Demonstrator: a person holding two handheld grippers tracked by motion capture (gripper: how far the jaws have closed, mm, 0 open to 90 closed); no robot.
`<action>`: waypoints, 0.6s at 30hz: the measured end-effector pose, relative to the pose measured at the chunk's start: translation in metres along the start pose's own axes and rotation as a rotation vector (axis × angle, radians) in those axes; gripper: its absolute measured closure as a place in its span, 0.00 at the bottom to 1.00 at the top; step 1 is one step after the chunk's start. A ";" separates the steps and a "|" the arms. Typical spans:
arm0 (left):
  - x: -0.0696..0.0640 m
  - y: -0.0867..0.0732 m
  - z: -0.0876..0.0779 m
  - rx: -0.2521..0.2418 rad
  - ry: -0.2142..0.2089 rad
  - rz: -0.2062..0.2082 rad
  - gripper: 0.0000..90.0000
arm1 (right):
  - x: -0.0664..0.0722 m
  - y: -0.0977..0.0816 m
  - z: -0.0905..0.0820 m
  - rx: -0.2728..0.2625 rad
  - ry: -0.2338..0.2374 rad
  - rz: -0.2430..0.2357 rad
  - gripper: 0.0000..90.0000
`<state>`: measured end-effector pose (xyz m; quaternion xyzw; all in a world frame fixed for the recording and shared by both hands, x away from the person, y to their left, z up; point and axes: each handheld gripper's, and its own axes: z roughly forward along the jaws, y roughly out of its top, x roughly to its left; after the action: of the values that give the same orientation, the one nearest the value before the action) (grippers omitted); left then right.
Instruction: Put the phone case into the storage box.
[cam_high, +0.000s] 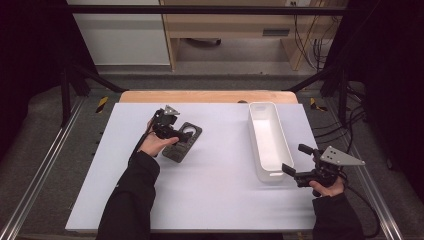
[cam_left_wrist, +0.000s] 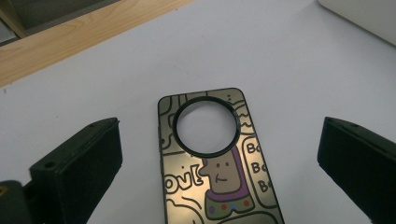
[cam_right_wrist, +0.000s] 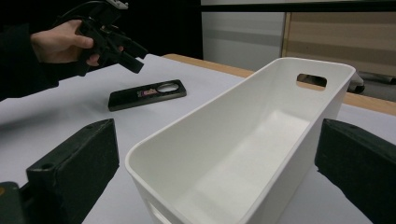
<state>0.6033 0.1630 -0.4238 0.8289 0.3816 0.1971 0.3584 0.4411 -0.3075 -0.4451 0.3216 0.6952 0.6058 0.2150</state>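
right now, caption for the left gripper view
Open left gripper poised over a cartoon-printed phone case lying flat on the white table.

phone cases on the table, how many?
1: the case lies flat left of the bin, under the open left claw. Bin looks empty.

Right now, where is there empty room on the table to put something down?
The widest bare patch lies between the phone case and the white bin, running down to the table's near edge. It is crowded where the left gripper hovers over the case, and where the right gripper nears the bin.
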 end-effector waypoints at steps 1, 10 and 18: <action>0.000 0.000 0.001 0.001 0.002 -0.002 0.00 | 0.000 0.000 0.000 0.000 0.000 0.000 0.00; 0.001 -0.004 0.011 0.034 -0.013 -0.013 0.00 | 0.000 0.000 0.001 0.002 0.002 0.000 0.00; -0.001 -0.008 0.020 0.076 -0.012 -0.013 0.00 | 0.000 0.000 0.001 0.003 0.003 0.000 0.00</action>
<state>0.6105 0.1570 -0.4430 0.8408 0.3918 0.1750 0.3301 0.4413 -0.3066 -0.4456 0.3210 0.6965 0.6053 0.2134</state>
